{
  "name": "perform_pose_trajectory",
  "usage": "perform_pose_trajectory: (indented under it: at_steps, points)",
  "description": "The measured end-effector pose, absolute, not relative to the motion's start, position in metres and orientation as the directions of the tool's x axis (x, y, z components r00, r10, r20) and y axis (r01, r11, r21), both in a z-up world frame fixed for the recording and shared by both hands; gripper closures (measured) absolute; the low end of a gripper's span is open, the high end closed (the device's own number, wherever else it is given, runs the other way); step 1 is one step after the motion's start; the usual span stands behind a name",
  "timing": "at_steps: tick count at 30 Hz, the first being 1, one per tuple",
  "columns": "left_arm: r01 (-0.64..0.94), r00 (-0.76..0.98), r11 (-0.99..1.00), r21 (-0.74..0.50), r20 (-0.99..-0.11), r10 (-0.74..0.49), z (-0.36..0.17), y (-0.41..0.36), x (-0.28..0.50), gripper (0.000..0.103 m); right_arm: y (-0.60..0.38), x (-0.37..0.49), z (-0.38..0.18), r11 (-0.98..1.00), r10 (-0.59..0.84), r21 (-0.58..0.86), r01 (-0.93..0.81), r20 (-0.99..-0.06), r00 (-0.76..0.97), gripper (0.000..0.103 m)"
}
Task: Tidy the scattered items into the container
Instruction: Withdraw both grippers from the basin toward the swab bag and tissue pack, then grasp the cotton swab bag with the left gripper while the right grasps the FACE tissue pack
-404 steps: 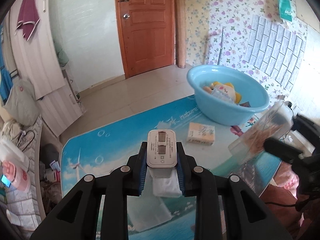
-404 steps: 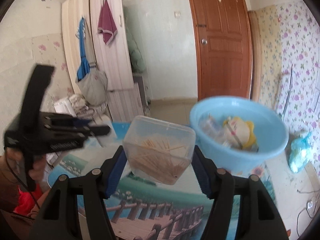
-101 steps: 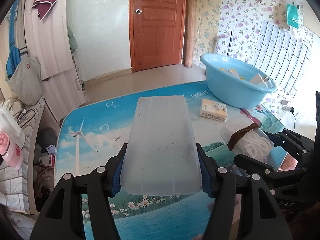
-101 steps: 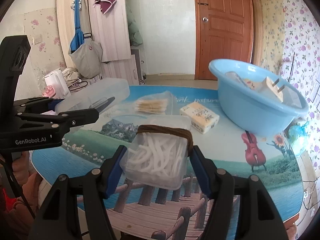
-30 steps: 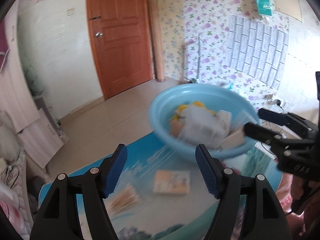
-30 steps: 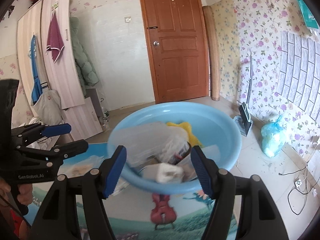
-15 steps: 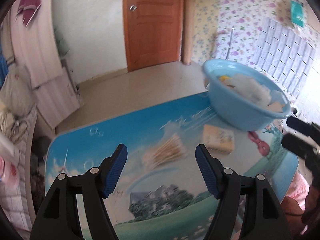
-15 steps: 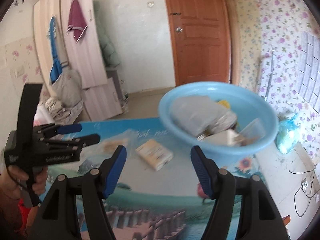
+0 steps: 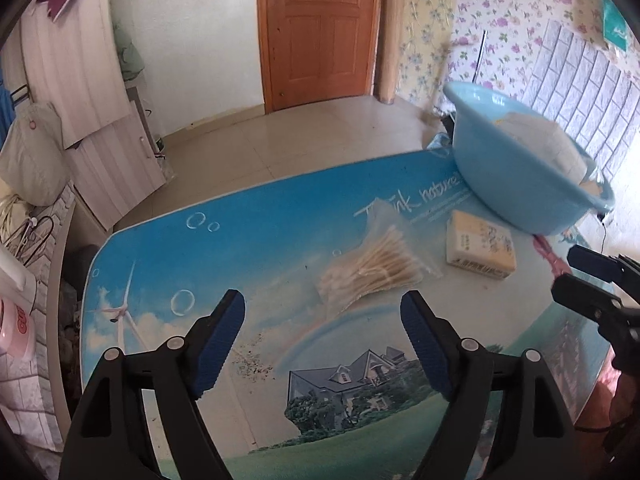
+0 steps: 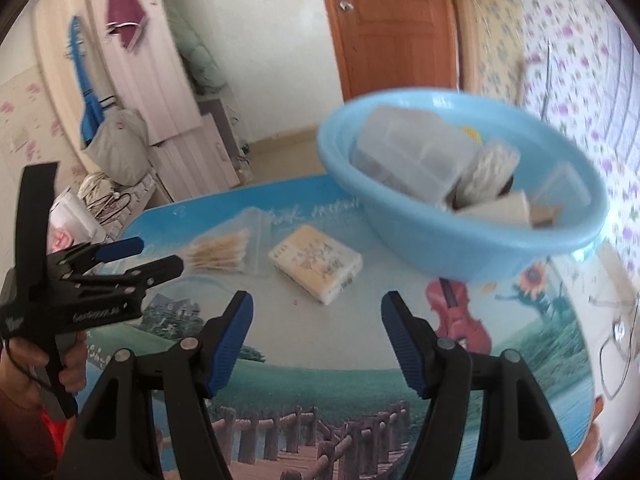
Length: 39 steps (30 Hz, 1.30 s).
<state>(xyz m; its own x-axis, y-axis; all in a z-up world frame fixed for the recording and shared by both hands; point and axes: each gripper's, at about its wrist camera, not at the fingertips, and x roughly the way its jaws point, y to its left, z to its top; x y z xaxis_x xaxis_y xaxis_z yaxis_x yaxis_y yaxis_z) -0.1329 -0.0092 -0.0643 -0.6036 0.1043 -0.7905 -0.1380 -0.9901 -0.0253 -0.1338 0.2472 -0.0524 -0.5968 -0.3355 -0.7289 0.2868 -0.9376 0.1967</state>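
Note:
A light blue basin [image 9: 516, 184] [image 10: 480, 240] stands at the table's far right, holding a clear plastic box [image 10: 408, 152] and several other small items. On the table lie a clear bag of cotton swabs [image 9: 372, 268] [image 10: 220, 254] and a cream tissue pack [image 9: 480, 246] [image 10: 316, 262]. My left gripper [image 9: 322, 320] hovers open and empty just short of the swab bag. My right gripper [image 10: 316, 314] hangs open and empty just in front of the tissue pack. The left gripper [image 10: 154, 256] also shows in the right wrist view, near the swabs.
The table [image 9: 240, 264] carries a printed blue landscape cover. A wooden door [image 9: 320, 28], white cabinets [image 9: 80, 72] and a tiled floor [image 9: 304, 136] lie beyond it. Eyeglasses [image 10: 616, 344] rest at the table's right edge. A hand [image 10: 24, 364] holds the left gripper.
Both grippers were over the basin a second ago; they have pulled back and lowered toward the table. The left now faces the swab bag, the right the tissue pack.

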Motion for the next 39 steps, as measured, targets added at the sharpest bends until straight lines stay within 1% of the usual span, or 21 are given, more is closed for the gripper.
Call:
perform_pose_trajectory:
  at_steps: [3,5,11,13,17,24,27,28,30,31,32,33,35,39]
  points:
    - [-0.15,-0.584,-0.988,-0.025,-0.805,0.109,-0.07,-0.009,-0.135,0.023,0.247,-0.142,-0.06,-0.939,-0.337,0.224,0.259,-0.743,-0.579,0.035]
    - [-0.149,-0.567,-0.988,-0.03,-0.816,0.111,-0.075,-0.007,-0.139,0.023,0.246,-0.146,-0.064,-0.939,-0.34,0.242,0.243,-0.75,-0.568,0.024]
    - [-0.176,-0.536,-0.984,-0.018,-0.837,0.111,-0.086,0.002,-0.148,0.022,0.245,-0.157,-0.073,-0.949,-0.314,0.244,0.199,-0.766,-0.561,0.018]
    - [-0.191,-0.526,-0.981,-0.009,-0.843,0.11,-0.088,0.008,-0.151,0.022,0.244,-0.16,-0.076,-0.948,-0.318,0.251,0.196,-0.772,-0.551,0.018]
    - [-0.208,-0.528,-0.978,-0.004,-0.842,0.115,-0.09,0.014,-0.157,0.017,0.239,-0.163,-0.08,-0.945,-0.327,0.254,0.206,-0.775,-0.541,0.017]
    - [-0.235,-0.529,-0.972,-0.005,-0.838,0.132,-0.09,0.02,-0.169,0.016,0.233,-0.175,-0.085,-0.951,-0.31,0.241,0.197,-0.78,-0.544,0.013]
    - [-0.243,-0.524,-0.969,-0.033,-0.837,0.16,-0.091,0.02,-0.173,0.016,0.225,-0.181,-0.086,-0.952,-0.306,0.237,0.196,-0.788,-0.534,0.013]
    - [-0.248,-0.527,-0.968,-0.036,-0.834,0.166,-0.091,0.02,-0.173,0.019,0.222,-0.184,-0.088,-0.951,-0.307,0.239,0.194,-0.794,-0.525,0.013]
    - [-0.269,-0.539,-0.963,-0.024,-0.825,0.171,-0.089,0.022,-0.171,0.028,0.218,-0.188,-0.089,-0.954,-0.299,0.233,0.19,-0.805,-0.513,0.012]
    - [-0.278,-0.543,-0.96,-0.025,-0.82,0.179,-0.088,0.022,-0.169,0.04,0.215,-0.189,-0.089,-0.956,-0.291,0.223,0.19,-0.809,-0.511,0.01]
    - [-0.289,-0.548,-0.957,-0.026,-0.816,0.187,-0.086,0.022,-0.167,0.056,0.213,-0.189,-0.089,-0.956,-0.289,0.219,0.193,-0.81,-0.51,0.01]
    - [-0.301,-0.551,-0.953,-0.025,-0.811,0.195,-0.084,0.023,-0.164,0.064,0.211,-0.19,-0.089,-0.957,-0.286,0.215,0.195,-0.812,-0.508,0.009]
    - [-0.321,-0.548,-0.946,-0.037,-0.807,0.218,-0.082,0.022,-0.16,0.083,0.206,-0.192,-0.09,-0.96,-0.275,0.2,0.197,-0.817,-0.508,0.009]
    - [-0.34,-0.556,-0.939,-0.049,-0.795,0.243,-0.078,0.016,-0.15,0.084,0.199,-0.196,-0.09,-0.964,-0.251,0.169,0.203,-0.825,-0.506,0.009]
